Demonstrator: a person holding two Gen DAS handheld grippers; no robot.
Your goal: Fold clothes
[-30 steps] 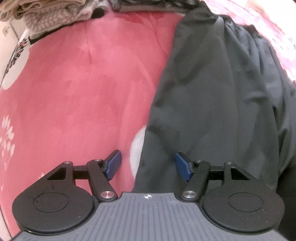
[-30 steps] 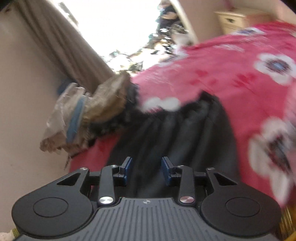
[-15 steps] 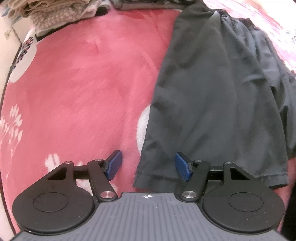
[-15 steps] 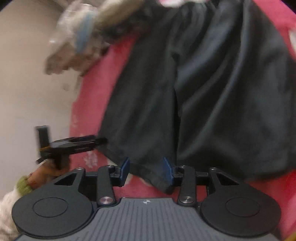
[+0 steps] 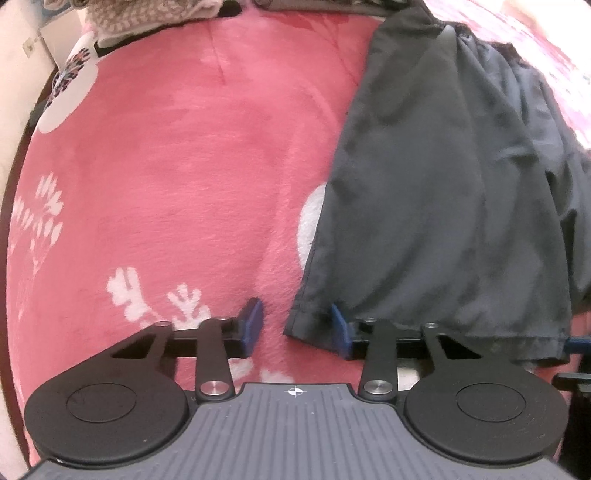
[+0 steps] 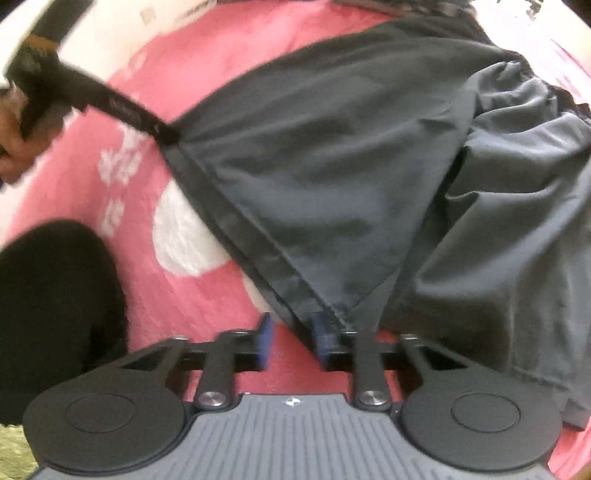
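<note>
Dark grey shorts [image 5: 424, 203] lie spread on a pink flowered bedspread [image 5: 184, 166]. My left gripper [image 5: 295, 326] points down at the near left hem corner. Its jaws are closing, and the corner lies between the blue pads without being pinched. In the right wrist view the shorts [image 6: 314, 166] run up from the hem. My right gripper [image 6: 293, 341] is low over the hem of the same leg. A narrow gap shows between its pads, with the hem edge in it beside the right pad. The left gripper [image 6: 162, 129] also appears there at the far hem corner, held by a hand [image 6: 14, 140].
Folded clothes [image 5: 147, 14] are piled at the far end of the bed. The bed's edge and a pale wall [image 5: 14, 74] run along the left. A black shape [image 6: 55, 314] and a green rug [image 6: 11, 450] lie at the lower left of the right wrist view.
My right gripper swung down from facing the room to the shorts' hem, and its jaws narrowed. My left gripper's jaws narrowed around the hem corner.
</note>
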